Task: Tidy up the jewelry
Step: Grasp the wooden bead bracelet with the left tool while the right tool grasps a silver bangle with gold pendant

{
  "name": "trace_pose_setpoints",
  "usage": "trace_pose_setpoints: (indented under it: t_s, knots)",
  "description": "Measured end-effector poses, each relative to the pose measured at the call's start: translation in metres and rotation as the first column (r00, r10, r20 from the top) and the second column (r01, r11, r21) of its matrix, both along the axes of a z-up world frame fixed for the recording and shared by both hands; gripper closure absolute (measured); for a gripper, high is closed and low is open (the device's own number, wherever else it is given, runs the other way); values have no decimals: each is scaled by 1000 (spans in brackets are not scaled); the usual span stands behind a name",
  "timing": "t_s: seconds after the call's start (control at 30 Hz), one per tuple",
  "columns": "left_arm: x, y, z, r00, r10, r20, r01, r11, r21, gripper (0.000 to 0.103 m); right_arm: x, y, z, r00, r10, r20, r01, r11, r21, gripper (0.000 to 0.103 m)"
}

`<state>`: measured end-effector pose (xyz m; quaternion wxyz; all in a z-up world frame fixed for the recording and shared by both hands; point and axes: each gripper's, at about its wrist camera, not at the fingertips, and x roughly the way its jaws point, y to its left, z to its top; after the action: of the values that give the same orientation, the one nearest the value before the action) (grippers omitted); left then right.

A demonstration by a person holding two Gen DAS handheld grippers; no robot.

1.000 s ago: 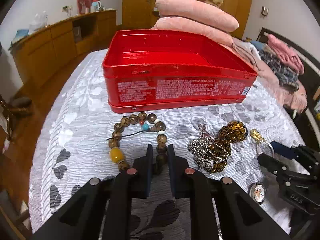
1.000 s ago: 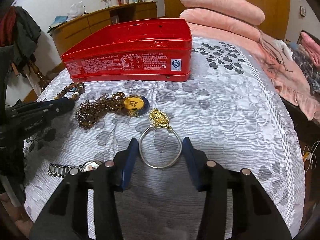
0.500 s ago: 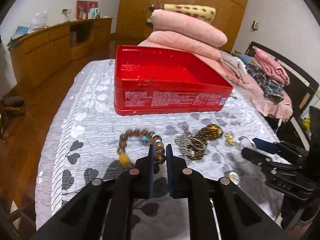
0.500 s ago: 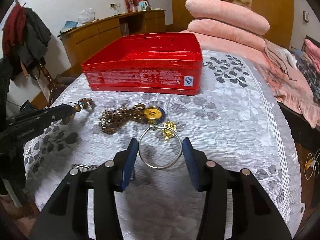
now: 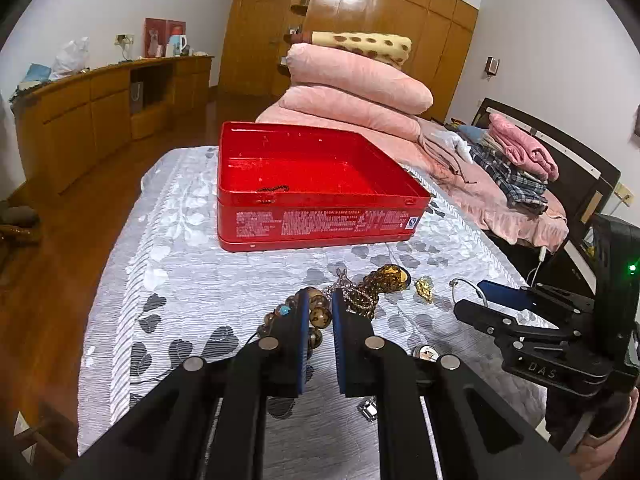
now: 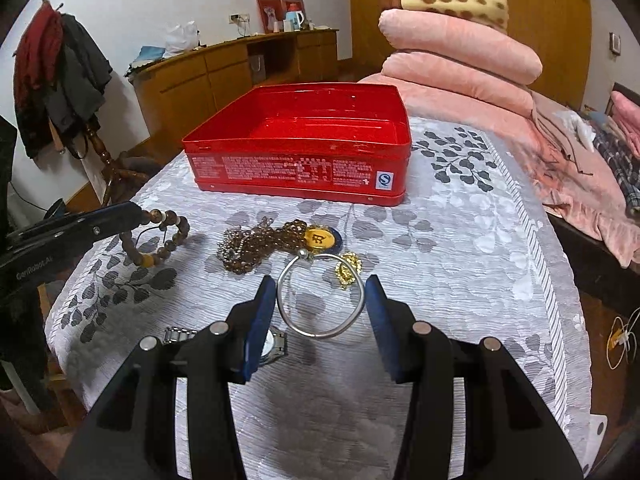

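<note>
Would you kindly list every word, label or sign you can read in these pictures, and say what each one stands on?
"DAS": on the right tongs, seen from the left wrist view.
"GenRobot.AI": on the left tongs, seen from the right wrist view.
"S" in a blue-and-white mark: on the red tin.
White print on the tin's side: too small to read.
Character on the yellow pendant: unclear.

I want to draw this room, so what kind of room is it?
Most likely a bedroom. There is a bed with a grey leaf-patterned cover, a stack of folded pink quilts, and a tall wooden wardrobe against the back wall.
</note>
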<state>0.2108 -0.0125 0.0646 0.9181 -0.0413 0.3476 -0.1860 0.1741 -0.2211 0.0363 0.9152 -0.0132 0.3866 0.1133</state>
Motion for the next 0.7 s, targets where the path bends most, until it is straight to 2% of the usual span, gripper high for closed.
trace_pose_setpoints:
  t_s: [0.43,0.7]
  knots:
    - [3,5,14,999,12,36,-11,999,-32,92,6,7,7,1000,18,11,-18,1000,15,58]
    - [19,10,27,999,14,49,-10,996,-86,92,22,10,17,999,33,25,-34,999,35,58]
